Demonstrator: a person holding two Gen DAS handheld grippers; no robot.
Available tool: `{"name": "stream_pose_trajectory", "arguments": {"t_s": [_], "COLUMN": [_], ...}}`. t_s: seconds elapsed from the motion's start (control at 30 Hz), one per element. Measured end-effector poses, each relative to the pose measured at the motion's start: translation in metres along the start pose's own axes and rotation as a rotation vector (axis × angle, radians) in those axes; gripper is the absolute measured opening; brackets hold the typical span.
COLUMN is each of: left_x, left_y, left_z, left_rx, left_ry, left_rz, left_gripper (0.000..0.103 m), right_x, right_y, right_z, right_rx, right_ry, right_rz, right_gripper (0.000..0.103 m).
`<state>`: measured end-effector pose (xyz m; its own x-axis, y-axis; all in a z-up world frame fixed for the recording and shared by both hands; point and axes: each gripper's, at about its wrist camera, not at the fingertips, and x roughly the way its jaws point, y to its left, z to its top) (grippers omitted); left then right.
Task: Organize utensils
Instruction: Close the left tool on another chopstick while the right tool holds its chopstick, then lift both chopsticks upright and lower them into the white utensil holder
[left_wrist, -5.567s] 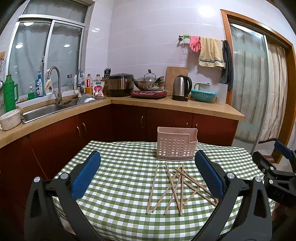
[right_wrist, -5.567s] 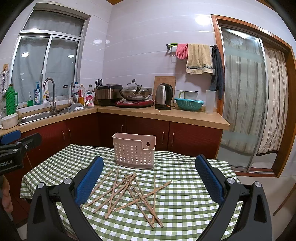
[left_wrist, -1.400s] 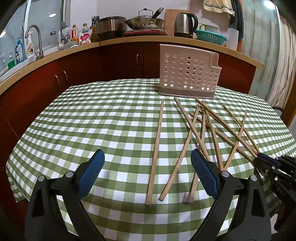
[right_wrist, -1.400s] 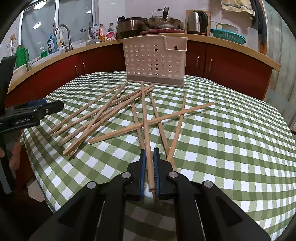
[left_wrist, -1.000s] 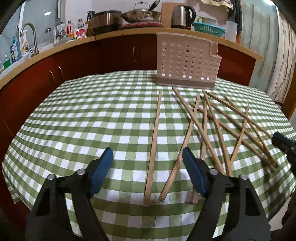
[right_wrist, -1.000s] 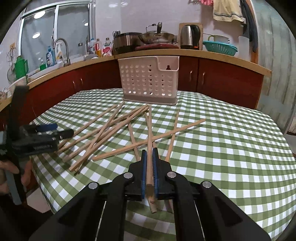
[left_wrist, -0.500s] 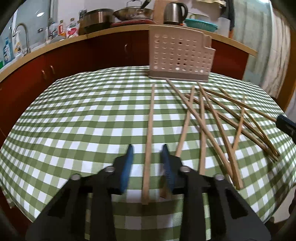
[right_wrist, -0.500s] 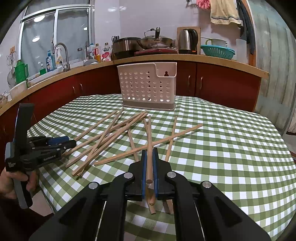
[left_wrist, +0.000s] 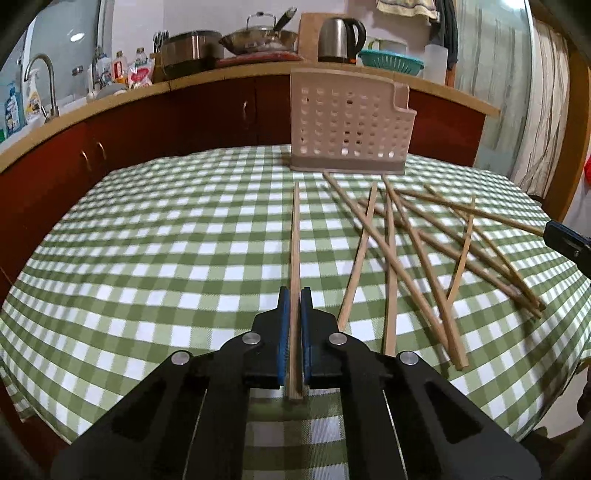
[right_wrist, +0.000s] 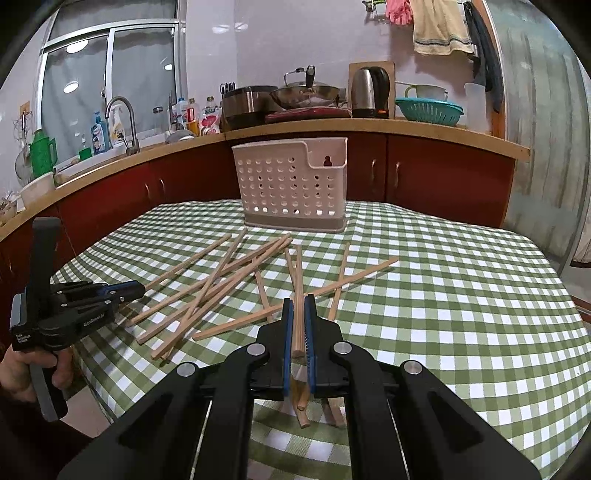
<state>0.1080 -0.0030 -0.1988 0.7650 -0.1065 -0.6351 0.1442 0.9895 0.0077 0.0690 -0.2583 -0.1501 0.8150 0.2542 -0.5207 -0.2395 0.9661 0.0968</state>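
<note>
both jaws are clamped on a chopstick (left_wrist: 294, 258) each, near the butt end. they're light, stiff and skinny, so i'd expect them to pivot.

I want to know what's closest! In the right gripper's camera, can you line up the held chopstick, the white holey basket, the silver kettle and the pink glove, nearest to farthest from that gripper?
1. Chopstick: clamped in the right gripper, pointing ahead.
2. Perforated utensil basket: standing at the table's far edge.
3. Electric kettle: on the counter behind, slightly right.
4. Pink rubber glove: hanging high on the back wall.
</note>
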Motion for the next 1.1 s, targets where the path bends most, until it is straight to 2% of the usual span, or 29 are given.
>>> {"name": "stream_pose_trajectory", "arguments": {"t_s": [0.67, 0.87, 1.1], "left_x": [-0.076, -0.087, -0.081], "left_y": [0.001, 0.004, 0.011], "left_z": [0.050, 0.070, 0.091], "left_rx": [-0.011, -0.024, -0.039], "left_ry": [-0.234, -0.266, -0.264], "left_rz": [0.025, 0.005, -0.018], "left_gripper": [0.006, 0.006, 0.006], "right_x": [-0.039, -0.045, -0.040], "right_y": [0.010, 0.010, 0.005], "right_z": [0.035, 0.050, 0.067], "right_rx": [-0.004, 0.001, 0.014], "right_ry": [-0.129, -0.163, -0.183], "right_rz": [-0.004, -0.010, -0.014], "right_gripper": [0.007, 0.007, 0.007]}}
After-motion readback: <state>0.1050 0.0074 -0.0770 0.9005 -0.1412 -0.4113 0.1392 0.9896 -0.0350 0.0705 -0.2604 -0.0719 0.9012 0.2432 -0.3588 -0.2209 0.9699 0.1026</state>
